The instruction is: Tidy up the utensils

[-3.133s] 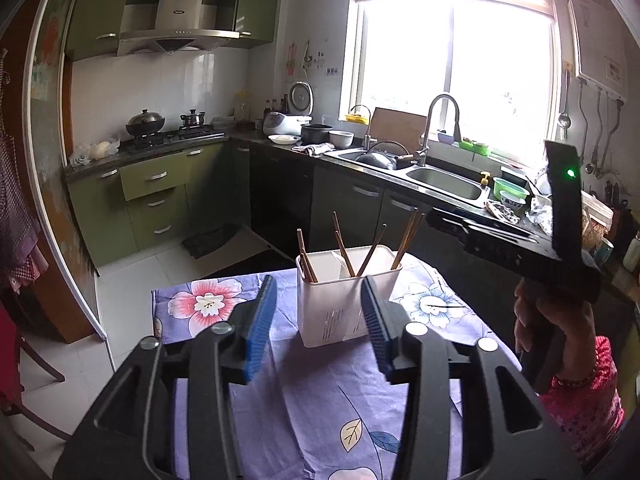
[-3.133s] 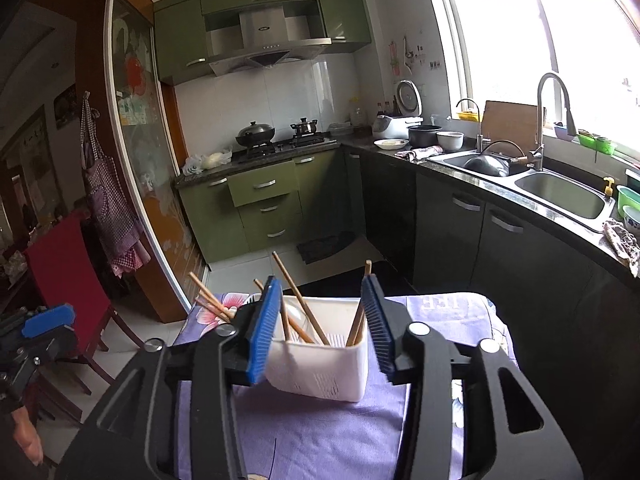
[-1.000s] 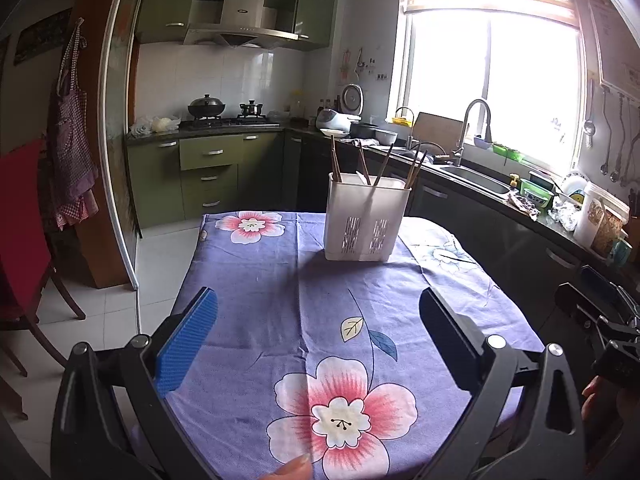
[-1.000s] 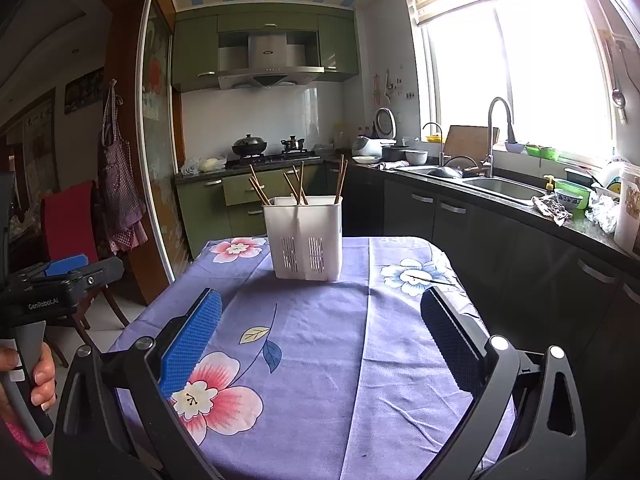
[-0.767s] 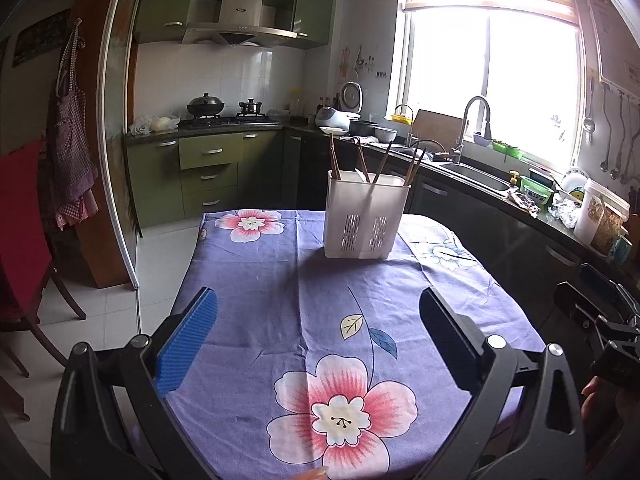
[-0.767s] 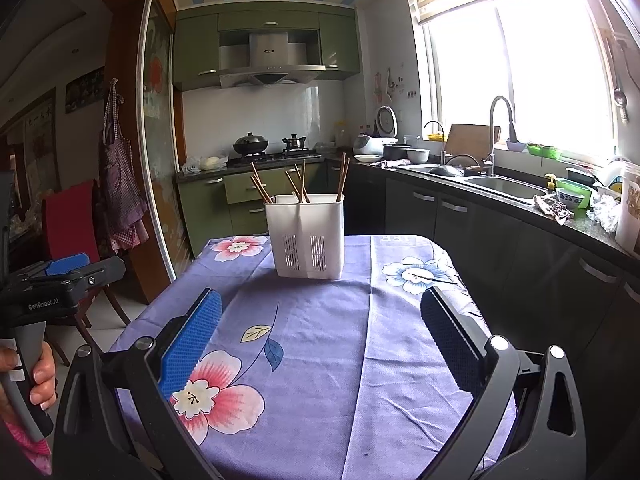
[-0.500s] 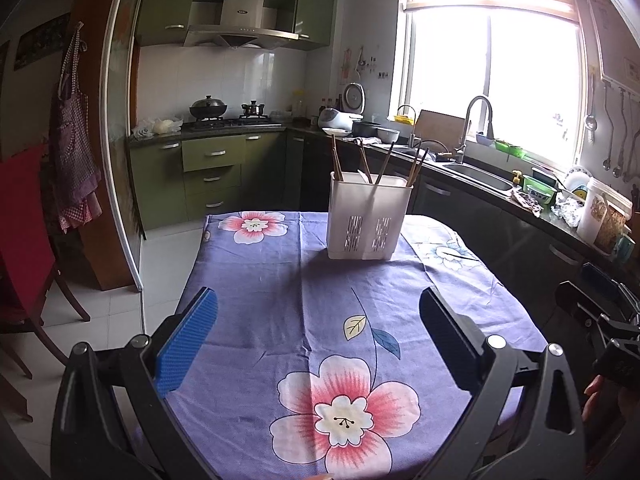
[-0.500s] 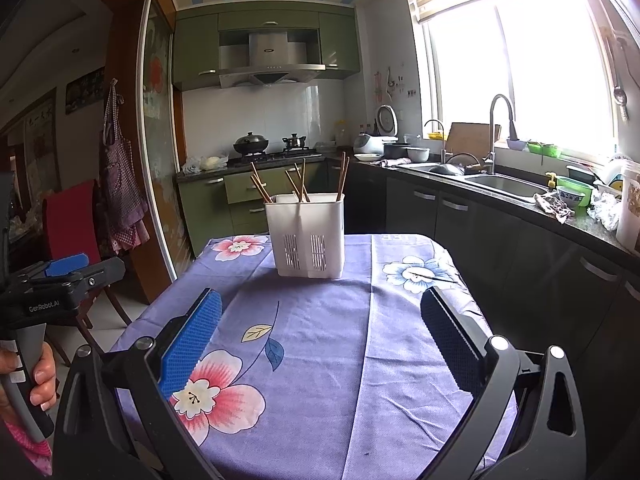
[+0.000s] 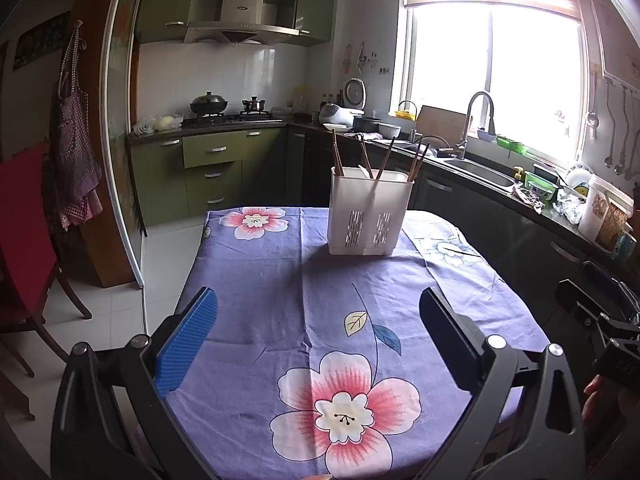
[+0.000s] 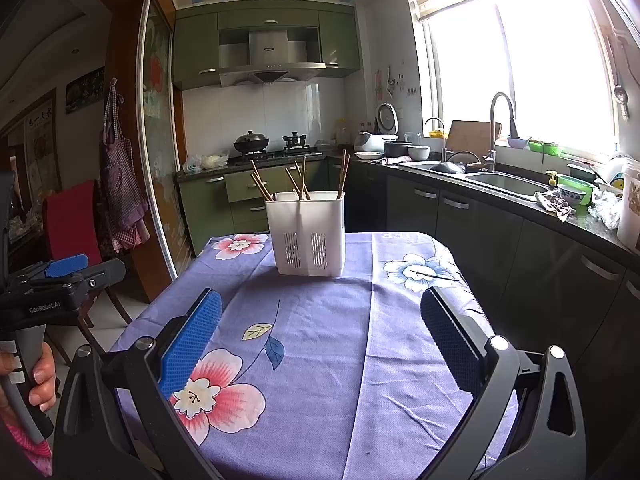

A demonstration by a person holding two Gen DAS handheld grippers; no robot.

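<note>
At the far end of the purple floral tablecloth, wooden chopsticks stand in the white slotted plastic holder, so both empty wide-jawed grippers, left gripper and right gripper, should probably stay clear.

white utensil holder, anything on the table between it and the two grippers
Nothing visible does. Only bare floral tablecloth lies between the white utensil holder and the open left gripper, and likewise before the open right gripper.

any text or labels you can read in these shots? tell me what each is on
"GenRobot.AI": white print on the black body of the left gripper, right wrist view.
Range hood: small brand mark, too blurred to read.
Wall hanging at far left: large characters, not legible.
Dark sign above the apron: unreadable.
</note>
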